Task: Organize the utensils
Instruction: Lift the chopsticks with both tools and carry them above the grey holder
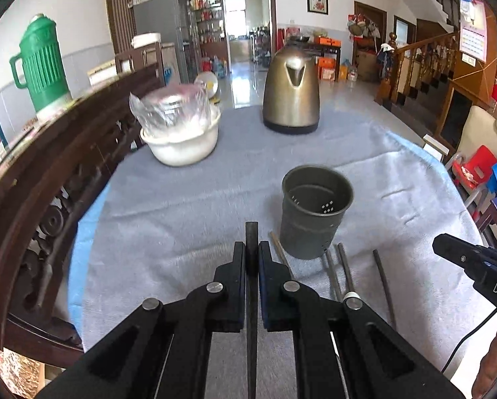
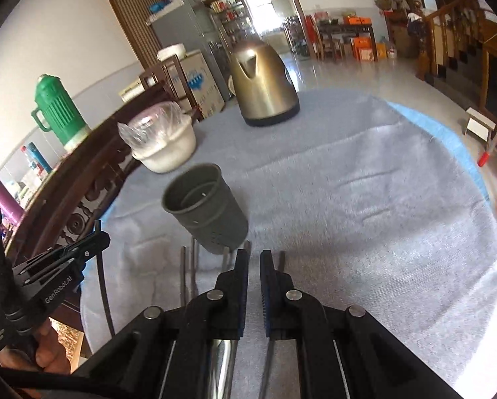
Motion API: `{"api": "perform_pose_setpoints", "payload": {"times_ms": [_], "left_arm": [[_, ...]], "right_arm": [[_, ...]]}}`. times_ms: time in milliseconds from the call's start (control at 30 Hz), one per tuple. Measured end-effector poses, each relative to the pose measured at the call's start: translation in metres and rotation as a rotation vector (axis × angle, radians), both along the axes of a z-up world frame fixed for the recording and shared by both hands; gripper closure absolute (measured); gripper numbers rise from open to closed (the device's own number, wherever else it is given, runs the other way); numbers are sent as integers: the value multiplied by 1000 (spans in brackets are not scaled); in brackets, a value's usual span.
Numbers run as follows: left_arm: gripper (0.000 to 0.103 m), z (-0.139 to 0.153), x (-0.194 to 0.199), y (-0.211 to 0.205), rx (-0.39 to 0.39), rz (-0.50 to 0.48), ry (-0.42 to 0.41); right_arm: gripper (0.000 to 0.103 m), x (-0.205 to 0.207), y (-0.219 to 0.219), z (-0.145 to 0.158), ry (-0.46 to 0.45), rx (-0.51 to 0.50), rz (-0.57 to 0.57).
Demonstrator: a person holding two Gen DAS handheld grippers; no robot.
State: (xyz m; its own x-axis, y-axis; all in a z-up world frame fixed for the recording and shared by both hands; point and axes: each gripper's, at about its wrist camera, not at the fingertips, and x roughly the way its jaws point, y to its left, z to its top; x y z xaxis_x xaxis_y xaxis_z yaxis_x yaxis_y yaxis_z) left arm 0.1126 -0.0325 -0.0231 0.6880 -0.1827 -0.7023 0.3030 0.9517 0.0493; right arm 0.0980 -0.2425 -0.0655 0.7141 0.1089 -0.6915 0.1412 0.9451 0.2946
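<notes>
Chopstick sorting at a cloth-covered table (image 1: 182,219), judged to be mid-carry: one piece picked up, not yet dropped in.

Far left on the table, a white bowl (image 1: 185,149) under crinkled plastic; further back, a bronze kettle (image 1: 291,99). Neither part of the job.

Left of centre, left tongs (image 1: 251,249) clenched on a single dark chopstick (image 1: 251,229). Long axis in line with the tongs themselves, blunt tip poking a little past the fingertips, aimed away and downward toward the cloth. Seen from the right wrist camera, standing steeply, most of its length hanging below the grip.

Just right of that tip, an upright grey utensil holder (image 1: 310,229), mouth open, apparently empty, drain holes visible inside.

Near the holder's base, toward the camera, several loose chopsticks (image 1: 345,272) flat on the cloth, roughly side by side, long axes running from the camera toward the holder.

Furthest right, right tongs (image 2: 254,259) also clenched. Hard to tell what, if anything, is pinched between them; a shiny metal handle (image 2: 223,359) shows beneath the frame.

Next move, as a judgement: bring the held chopstick over the holder's mouth, tilt it closer to vertical with the tip down, lower it inside, then release. Little room for error, given a narrow opening and a light cup likely to tip if knocked on the rim.
</notes>
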Motion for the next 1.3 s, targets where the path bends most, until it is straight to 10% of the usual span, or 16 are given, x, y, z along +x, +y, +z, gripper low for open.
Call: {"api": "perform_pose_setpoints", "payload": {"times_ms": [400, 633, 733, 1067, 1300], "left_arm": [[96, 18, -21, 5, -10, 2, -52], [96, 26, -29, 21, -65, 0, -70], [96, 29, -35, 31, -94, 2, -80], [96, 43, -47, 65, -165, 21, -127], [96, 37, -37, 77, -179, 29, -97]], "right_arm": [[88, 1, -25, -16, 143, 104, -56], [43, 37, -37, -58, 310, 96, -52], [44, 50, -32, -68, 320, 54, -51], [95, 87, -1, -101, 432, -142, -29], [96, 63, -10, -81, 351, -126, -47]]}}
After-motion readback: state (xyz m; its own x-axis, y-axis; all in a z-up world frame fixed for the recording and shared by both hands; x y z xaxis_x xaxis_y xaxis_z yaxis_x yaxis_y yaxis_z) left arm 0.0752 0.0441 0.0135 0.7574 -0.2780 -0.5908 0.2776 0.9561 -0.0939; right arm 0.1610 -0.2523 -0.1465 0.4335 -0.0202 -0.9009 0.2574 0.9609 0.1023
